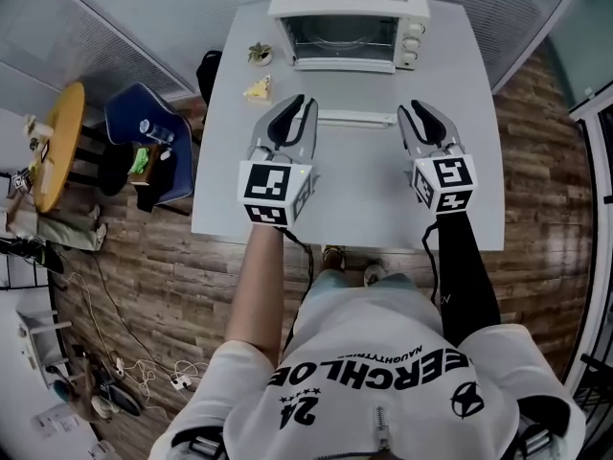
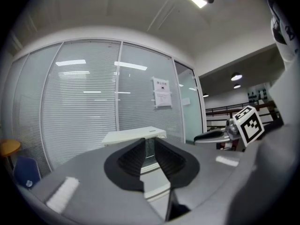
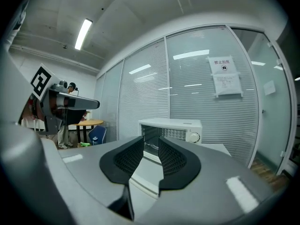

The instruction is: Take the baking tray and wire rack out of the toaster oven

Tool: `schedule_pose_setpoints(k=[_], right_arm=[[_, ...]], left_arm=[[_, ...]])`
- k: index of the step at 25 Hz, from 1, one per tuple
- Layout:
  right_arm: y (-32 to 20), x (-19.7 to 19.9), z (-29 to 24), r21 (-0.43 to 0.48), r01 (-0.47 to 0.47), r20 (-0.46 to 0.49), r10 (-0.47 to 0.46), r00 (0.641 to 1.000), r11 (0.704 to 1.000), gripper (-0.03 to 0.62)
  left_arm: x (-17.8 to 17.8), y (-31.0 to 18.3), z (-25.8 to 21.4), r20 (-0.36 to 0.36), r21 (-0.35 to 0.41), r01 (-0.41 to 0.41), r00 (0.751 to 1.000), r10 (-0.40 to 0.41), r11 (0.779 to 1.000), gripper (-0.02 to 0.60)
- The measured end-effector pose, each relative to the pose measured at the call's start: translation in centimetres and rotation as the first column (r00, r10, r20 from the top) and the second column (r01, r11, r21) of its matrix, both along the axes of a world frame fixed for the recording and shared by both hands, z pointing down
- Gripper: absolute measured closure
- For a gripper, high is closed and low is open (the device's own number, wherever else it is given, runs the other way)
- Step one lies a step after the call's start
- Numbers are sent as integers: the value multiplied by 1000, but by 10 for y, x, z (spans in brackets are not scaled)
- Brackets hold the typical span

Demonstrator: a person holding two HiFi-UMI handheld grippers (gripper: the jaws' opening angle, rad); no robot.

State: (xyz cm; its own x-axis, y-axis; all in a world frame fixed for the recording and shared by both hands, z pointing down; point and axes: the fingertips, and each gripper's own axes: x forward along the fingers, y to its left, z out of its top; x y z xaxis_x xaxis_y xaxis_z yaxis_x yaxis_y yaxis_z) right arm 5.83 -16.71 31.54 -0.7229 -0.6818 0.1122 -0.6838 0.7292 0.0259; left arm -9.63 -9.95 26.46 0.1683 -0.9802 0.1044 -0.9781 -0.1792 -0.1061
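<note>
The white toaster oven [image 1: 347, 12] stands at the far end of the grey table [image 1: 364, 199], its door folded down flat with the handle [image 1: 356, 118] toward me. Its dark cavity [image 1: 340, 38] shows bars of a wire rack; I cannot make out a baking tray. My left gripper [image 1: 292, 103] hovers over the table in front of the oven's left side. My right gripper [image 1: 421, 108] hovers in front of its right side. Both point level at the oven [image 2: 133, 136] [image 3: 171, 125]. Each gripper [image 2: 149, 142] [image 3: 151, 142] has its jaws nearly together with nothing between them.
A small potted plant [image 1: 259, 54] and a yellow object [image 1: 257, 89] sit on the table left of the oven. A blue chair [image 1: 148, 132] and a round yellow table [image 1: 57, 142] stand to the left on the wooden floor. Glass walls with blinds enclose the far side.
</note>
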Motion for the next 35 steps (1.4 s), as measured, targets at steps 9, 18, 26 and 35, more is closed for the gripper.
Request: schedule_pose_setpoints(k=[9,18,26,35], right_arm=[[-59,-47,19,-68,-94,19,96,995,993,516],[-97,-87,60,-143,-162,1,164,986,976,516],[-132,-109,96,-260,-149,83,176,981,954,516],[-192,-113,132,-535,-56,385,303,872,843,516]], left_arm=[[-44,-82,35,-72,-69,-86,994,81,994,423],[-79,-145,88,-190,-154,-131,977,101,979,423],[-85,-191,127,-413,-165,-176,906,94,970,423],[-97,-229,174,-698,-213,-208,716,0,955,423]])
